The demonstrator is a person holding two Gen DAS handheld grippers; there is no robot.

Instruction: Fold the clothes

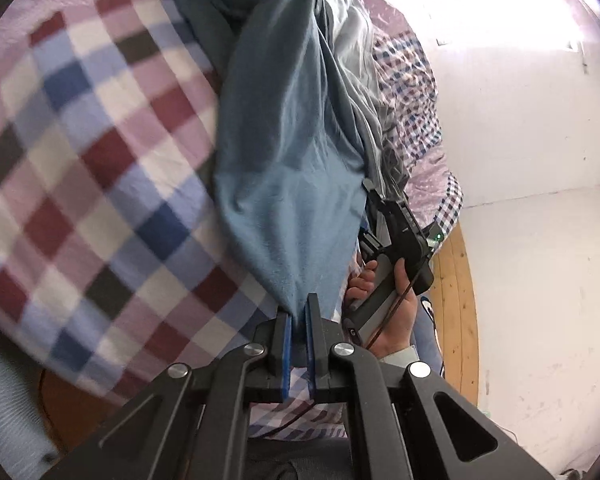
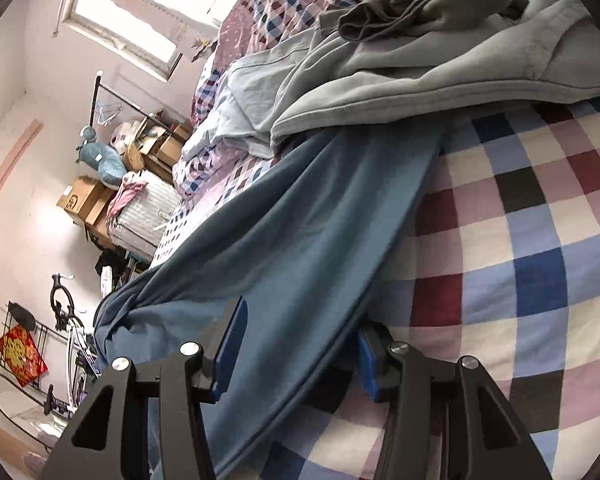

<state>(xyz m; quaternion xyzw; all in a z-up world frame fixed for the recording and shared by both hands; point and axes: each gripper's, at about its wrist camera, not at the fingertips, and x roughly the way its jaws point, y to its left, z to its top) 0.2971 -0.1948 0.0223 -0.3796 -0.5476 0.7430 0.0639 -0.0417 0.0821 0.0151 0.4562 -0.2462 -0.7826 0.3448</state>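
A blue garment point(image 1: 292, 152) lies stretched over the checkered blanket point(image 1: 80, 168). In the left wrist view my left gripper point(image 1: 298, 307) is shut on its bunched lower end, the cloth pinched between the blue pads. To its right a hand point(image 1: 398, 312) holds the right gripper's black body point(image 1: 402, 236), close beside the garment's edge. In the right wrist view my right gripper point(image 2: 300, 346) stands open and wide. The blue garment point(image 2: 300, 220) runs between its fingers point(image 2: 232, 340), and its hemmed edge passes over the right pad.
A grey sweatshirt point(image 2: 420, 80), an olive garment point(image 2: 412, 4) and a pale blue piece point(image 2: 240, 88) are heaped at the far end of the bed. Cardboard boxes point(image 2: 82, 200), a suitcase point(image 2: 148, 212) and a bicycle point(image 2: 66, 320) stand along the wall. A wooden bed edge point(image 1: 458, 280) borders a white floor.
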